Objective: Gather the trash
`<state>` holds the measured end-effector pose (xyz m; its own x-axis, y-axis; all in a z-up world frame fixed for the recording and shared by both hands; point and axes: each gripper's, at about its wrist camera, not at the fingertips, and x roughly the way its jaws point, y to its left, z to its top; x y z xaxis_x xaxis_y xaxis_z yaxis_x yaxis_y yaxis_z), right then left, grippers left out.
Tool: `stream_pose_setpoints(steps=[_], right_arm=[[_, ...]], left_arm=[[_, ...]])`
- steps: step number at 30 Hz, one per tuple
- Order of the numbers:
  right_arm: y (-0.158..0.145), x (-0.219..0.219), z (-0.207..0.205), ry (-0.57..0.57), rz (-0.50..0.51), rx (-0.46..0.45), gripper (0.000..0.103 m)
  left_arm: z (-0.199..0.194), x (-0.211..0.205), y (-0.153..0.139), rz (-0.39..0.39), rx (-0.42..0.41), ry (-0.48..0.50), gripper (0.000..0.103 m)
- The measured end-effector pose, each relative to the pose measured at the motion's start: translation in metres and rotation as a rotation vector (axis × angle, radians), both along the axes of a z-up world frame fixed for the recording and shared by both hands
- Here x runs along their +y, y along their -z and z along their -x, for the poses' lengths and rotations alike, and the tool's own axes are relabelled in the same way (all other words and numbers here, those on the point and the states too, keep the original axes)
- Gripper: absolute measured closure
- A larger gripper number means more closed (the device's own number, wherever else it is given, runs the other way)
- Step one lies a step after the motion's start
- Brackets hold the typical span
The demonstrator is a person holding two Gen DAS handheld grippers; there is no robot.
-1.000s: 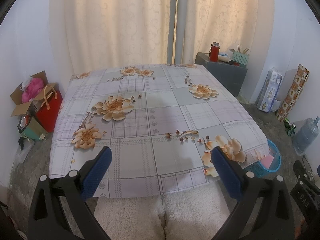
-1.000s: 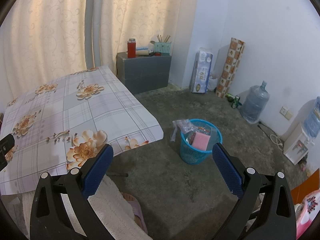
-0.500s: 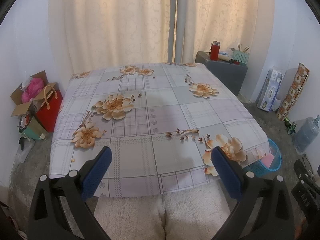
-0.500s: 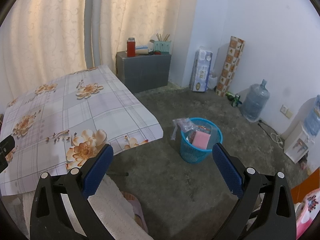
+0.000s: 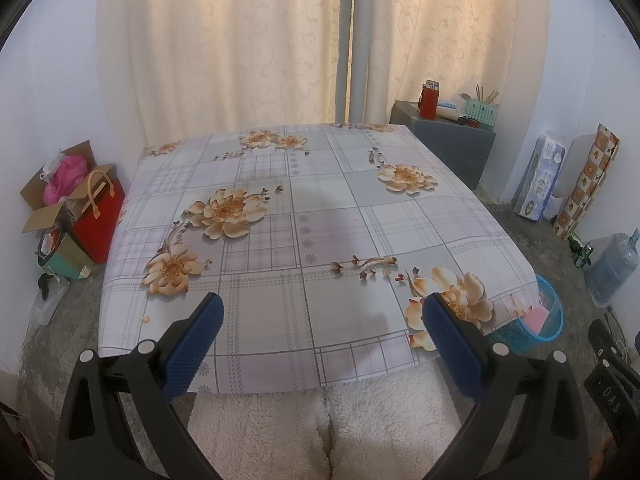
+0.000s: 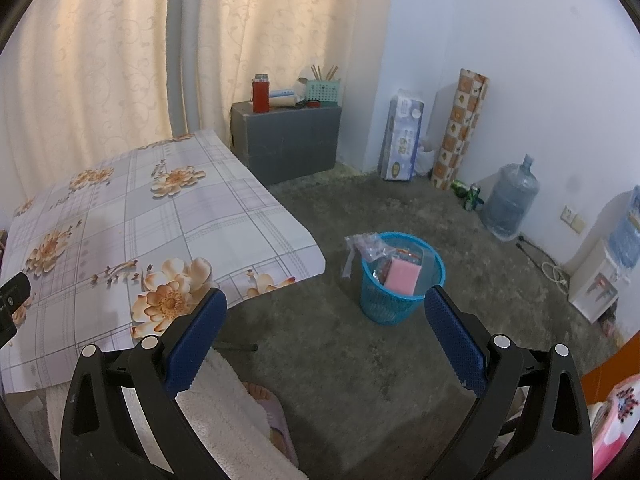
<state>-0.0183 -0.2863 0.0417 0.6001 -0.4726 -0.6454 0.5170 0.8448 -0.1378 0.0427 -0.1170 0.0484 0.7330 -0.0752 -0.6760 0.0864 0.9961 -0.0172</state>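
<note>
A blue mesh trash basket [image 6: 401,294] stands on the floor right of the table, holding a pink packet [image 6: 402,277] and clear plastic wrappers [image 6: 367,247] that hang over its rim. It also shows in the left wrist view [image 5: 549,322], partly behind the table corner. My left gripper [image 5: 319,338] is open and empty over the near edge of the flowered tablecloth [image 5: 304,220]. My right gripper [image 6: 325,330] is open and empty above the floor, short of the basket.
A grey cabinet [image 6: 288,140] with a red flask [image 6: 260,94] stands by the curtain. A tissue pack [image 6: 403,136], a patterned roll [image 6: 460,130], a water jug [image 6: 510,200] and a dispenser [image 6: 596,280] line the right wall. Boxes and a red bag [image 5: 98,216] sit left of the table.
Both views have shifted very slightly; the left gripper has drifted a little, showing slightly more of the basket. Both grippers stay open and empty.
</note>
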Motion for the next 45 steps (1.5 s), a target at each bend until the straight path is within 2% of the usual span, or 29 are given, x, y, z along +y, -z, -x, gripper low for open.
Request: stream_pose_setpoints(steps=[45], right_arm=[[-0.0016,0.0044,-0.0005,0.011,-0.010,0.005,0.008]], left_arm=[[-0.0018,-0.0015,0.0011,0.000,0.008,0.002,0.005]])
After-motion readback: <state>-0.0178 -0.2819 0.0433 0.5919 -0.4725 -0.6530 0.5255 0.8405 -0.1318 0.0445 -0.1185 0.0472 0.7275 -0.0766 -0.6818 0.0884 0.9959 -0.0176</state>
